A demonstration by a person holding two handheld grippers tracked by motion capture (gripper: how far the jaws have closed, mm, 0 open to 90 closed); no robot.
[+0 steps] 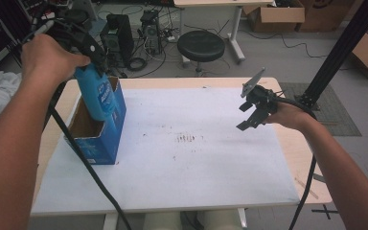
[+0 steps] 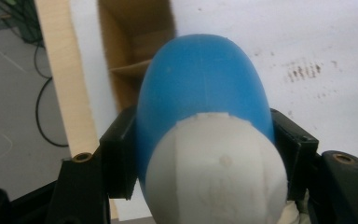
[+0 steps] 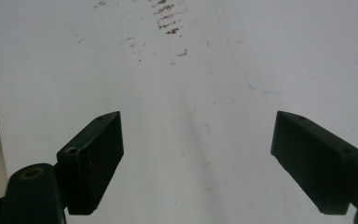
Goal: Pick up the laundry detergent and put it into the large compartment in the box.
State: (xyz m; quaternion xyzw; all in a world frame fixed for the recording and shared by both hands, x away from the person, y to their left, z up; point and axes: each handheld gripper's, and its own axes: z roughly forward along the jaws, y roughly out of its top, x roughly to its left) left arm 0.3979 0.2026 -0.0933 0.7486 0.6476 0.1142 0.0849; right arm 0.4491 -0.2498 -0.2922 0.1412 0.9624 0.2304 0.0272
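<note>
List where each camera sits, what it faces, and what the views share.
High view: above the person's side, looking forward and down on the table; both forearms, left gripper, right gripper.
Left gripper view: on the left gripper, looking down its jaws at the blue bottle above the open box.
Right gripper view: over bare mat between spread jaws.
Shared: brown smudges in all three.
</note>
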